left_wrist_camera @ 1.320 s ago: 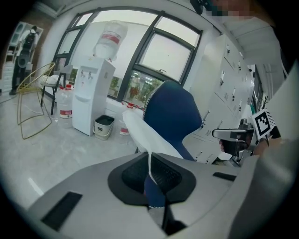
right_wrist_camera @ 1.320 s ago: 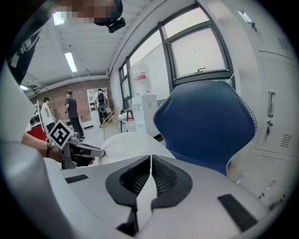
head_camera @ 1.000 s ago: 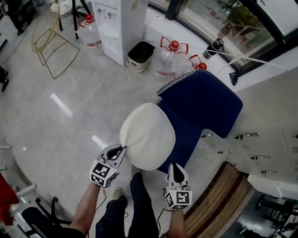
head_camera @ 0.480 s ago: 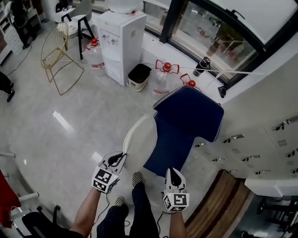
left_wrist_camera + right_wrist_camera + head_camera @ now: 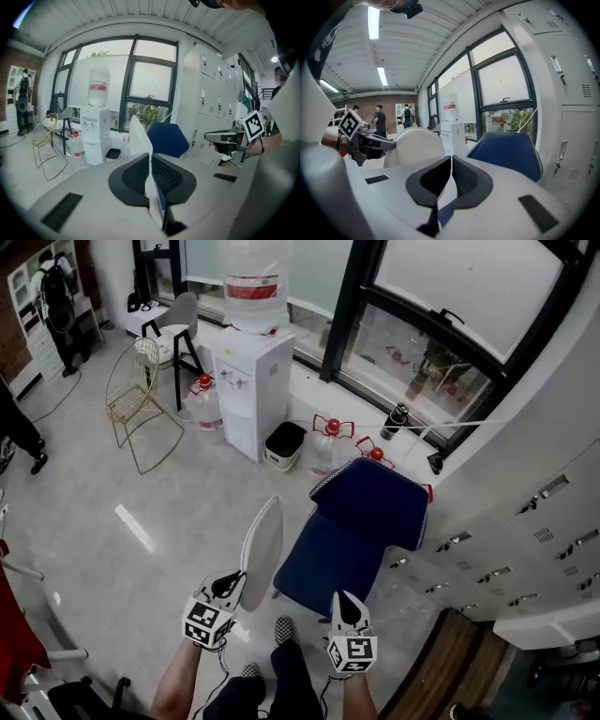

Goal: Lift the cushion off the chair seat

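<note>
The white round cushion [image 5: 262, 554] hangs clear of the blue chair [image 5: 361, 521], turned on edge to the left of the seat. My left gripper [image 5: 230, 585] is shut on its lower rim. In the left gripper view the white cushion [image 5: 138, 137] runs up from between the closed jaws of the left gripper [image 5: 151, 157], with the chair [image 5: 167, 139] behind. My right gripper [image 5: 349, 610] hovers in front of the seat, shut with nothing in it. The right gripper view shows the right gripper [image 5: 451, 159] with its jaws together, the cushion [image 5: 417, 146] at left and the chair [image 5: 511, 152] at right.
A water dispenser [image 5: 251, 390], a small bin [image 5: 284, 444] and water bottles [image 5: 328, 442] stand along the window wall. A gold wire chair [image 5: 141, 399] is at the left. Lockers [image 5: 525, 549] line the right side. The person's legs [image 5: 272, 681] are below.
Both grippers have risen. The cushion came up off the blue seat in the left gripper and turned from flat to edge-on. The right gripper stayed shut and empty.
</note>
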The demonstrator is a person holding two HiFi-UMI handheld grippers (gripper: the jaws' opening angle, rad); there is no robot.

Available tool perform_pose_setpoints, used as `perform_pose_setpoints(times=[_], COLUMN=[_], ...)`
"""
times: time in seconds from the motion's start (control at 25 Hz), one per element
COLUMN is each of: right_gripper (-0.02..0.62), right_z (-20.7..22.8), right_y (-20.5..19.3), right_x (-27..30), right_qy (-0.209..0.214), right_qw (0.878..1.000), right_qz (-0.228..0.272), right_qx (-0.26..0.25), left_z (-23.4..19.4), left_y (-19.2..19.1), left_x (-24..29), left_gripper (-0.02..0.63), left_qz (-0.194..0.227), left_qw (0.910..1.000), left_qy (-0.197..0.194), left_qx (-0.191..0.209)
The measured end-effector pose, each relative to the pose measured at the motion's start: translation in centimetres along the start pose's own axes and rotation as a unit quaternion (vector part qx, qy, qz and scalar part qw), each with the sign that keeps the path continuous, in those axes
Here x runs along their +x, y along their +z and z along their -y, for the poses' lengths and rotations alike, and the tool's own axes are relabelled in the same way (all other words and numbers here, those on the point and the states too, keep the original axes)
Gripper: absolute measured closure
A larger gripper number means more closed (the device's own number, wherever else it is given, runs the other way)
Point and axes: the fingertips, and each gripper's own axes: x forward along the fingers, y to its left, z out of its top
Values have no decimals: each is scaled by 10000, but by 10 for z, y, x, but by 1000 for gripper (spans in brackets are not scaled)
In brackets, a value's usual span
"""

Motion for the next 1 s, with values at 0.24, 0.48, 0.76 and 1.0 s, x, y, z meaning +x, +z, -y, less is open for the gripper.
perform_pose_setpoints(times=[0.24,0.48,0.76,1.0], right_gripper=[563,563,563,563], right_z=[-20,-40,-52,-61], right_y=[52,100,139,153], right_x=[-20,-47,-97,-136], right_qy=[170,240,338,346], right_qw=[9995,9978,9958,9946], right_qz=[247,595,847,981], right_qx=[-126,-178,-89,-33], left_z=[15,38,69,86], left_y=[44,87,124,143], left_x=[-45,-84,-134,-177], left_gripper=[580,580,580,580], left_qz=[161,434,773,990], left_qw=[9997,9985,9966,9942], left_qy=[108,34,-28,7], left_qx=[114,339,272,426])
